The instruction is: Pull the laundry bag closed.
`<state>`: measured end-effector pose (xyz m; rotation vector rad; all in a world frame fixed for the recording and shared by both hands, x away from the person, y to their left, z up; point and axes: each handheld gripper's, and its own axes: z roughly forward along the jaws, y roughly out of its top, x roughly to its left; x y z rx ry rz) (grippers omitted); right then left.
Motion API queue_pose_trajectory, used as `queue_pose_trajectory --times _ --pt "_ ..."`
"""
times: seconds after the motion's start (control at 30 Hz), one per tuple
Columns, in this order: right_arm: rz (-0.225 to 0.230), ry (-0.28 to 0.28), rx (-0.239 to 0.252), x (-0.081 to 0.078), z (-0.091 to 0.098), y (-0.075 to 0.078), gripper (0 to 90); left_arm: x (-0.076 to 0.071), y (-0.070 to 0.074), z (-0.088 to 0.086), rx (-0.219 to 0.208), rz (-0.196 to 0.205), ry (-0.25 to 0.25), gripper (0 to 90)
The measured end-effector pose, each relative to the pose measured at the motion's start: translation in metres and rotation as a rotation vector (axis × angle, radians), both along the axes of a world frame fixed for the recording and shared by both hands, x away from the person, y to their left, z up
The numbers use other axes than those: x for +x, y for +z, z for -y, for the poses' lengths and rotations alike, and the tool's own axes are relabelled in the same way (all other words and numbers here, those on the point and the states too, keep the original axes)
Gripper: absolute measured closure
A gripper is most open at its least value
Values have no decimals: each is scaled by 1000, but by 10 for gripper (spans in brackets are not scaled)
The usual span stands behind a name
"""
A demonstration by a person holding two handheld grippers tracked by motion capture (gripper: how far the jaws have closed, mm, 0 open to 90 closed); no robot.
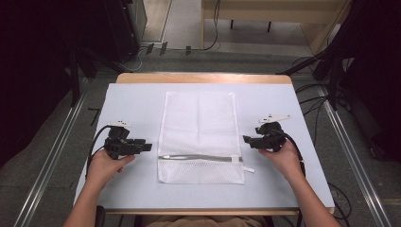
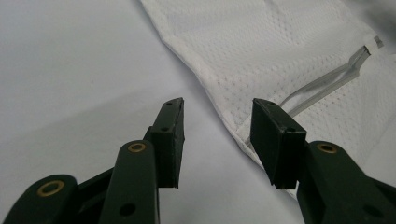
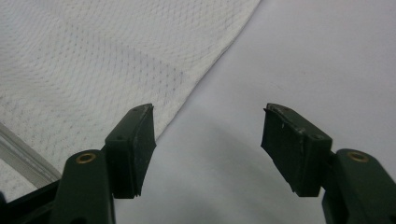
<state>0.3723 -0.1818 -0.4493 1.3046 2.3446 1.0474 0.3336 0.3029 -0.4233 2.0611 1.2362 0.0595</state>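
Both hands rest low on the bench, left gripper (image 1: 142, 147) and right gripper (image 1: 249, 140) pointing inward, fingers released and empty, with one white mesh bag (image 1: 201, 135) lying flat between them, its single zipper (image 1: 201, 157) closed.

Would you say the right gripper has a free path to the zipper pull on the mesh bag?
Probably yes: the right gripper hovers open beside the mesh bag, with bare table cover between it and the zipper pull.

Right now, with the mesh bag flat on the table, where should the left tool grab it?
Likely the mesh bag's left side hem near the zipper, coming in low from the left: it lies flat, and the open left tool already faces that edge.
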Motion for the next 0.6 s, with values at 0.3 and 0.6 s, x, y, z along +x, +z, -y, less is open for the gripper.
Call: queue_pose_trajectory --times 0.3,0.6 --pt "13 10 -6 -1 1 1 408 1 1 -2 -21 10 4 439" --pt "3 10 17 -3 1 3 404 0 3 -1 -22 30 -7 395"
